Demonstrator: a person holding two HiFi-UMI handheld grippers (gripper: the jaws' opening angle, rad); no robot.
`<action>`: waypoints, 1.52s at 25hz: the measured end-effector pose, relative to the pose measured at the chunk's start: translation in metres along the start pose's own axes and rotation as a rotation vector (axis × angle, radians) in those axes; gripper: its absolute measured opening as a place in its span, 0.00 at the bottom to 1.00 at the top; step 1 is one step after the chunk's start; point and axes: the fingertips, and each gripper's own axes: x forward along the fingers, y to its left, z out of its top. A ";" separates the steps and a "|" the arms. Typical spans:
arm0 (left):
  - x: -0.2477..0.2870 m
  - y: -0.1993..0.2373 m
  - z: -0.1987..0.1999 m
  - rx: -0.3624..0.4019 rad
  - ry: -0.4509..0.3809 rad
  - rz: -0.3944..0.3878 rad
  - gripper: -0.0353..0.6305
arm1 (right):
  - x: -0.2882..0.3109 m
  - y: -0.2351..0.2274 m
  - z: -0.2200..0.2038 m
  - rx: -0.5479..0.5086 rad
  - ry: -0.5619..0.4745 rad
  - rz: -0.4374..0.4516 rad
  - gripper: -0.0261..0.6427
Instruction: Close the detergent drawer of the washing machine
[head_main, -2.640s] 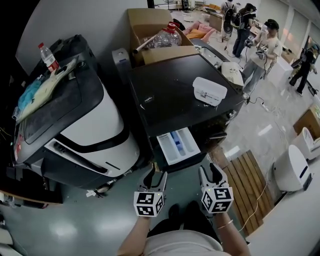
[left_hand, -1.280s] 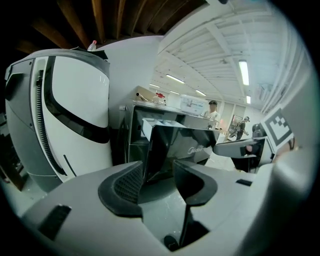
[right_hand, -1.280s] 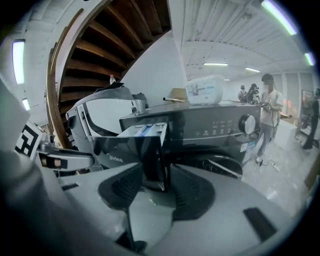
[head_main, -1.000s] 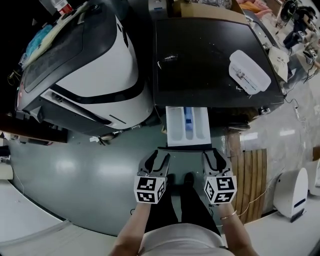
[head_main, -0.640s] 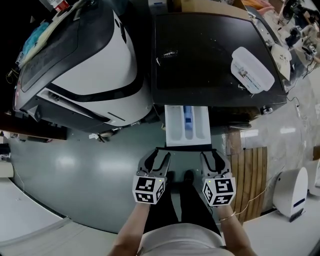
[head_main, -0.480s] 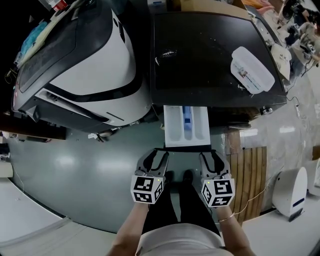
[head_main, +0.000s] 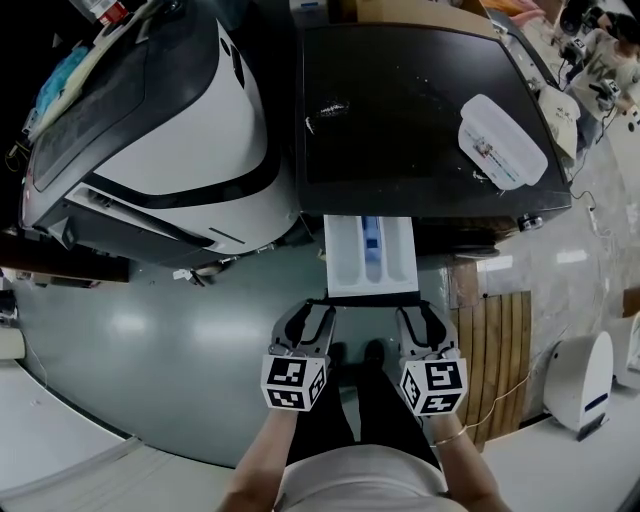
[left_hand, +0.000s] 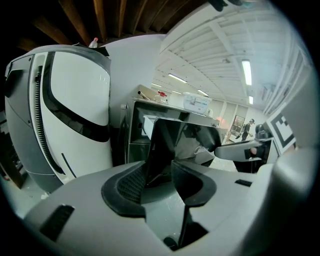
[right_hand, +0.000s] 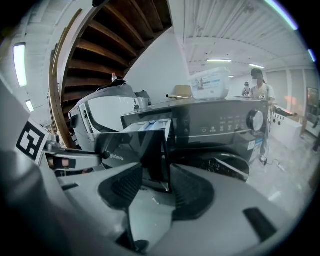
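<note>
**Operator:** Where is the task item?

**Technician:** The white plastic detergent drawer with a blue compartment stands pulled out from the front of the black washing machine, above the grey floor. Its dark glossy front panel faces the person.

**Operator:** State of the left tongs?

**Technician:** The left tongs are at the panel's left end. The jaws stand wide and have just been closing slightly. The left gripper view shows that end of the panel between them.

**Operator:** And the right tongs?

**Technician:** The right tongs are at the panel's right end. The jaws stand wide, with that end between them.

**Operator:** Surroundings?

**Technician:** A white rectangular plastic box lies on the machine's top, near its right edge. A large rounded white-and-black appliance stands just beside the machine, on its left.
</note>
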 end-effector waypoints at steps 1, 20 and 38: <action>0.001 0.000 0.001 -0.002 -0.001 0.003 0.28 | 0.000 0.000 0.000 0.001 -0.001 -0.002 0.28; 0.022 0.013 0.020 0.004 -0.021 0.025 0.27 | 0.024 -0.008 0.021 -0.008 -0.006 0.003 0.28; 0.043 0.024 0.038 0.008 -0.036 0.032 0.27 | 0.047 -0.014 0.038 -0.023 -0.020 -0.013 0.28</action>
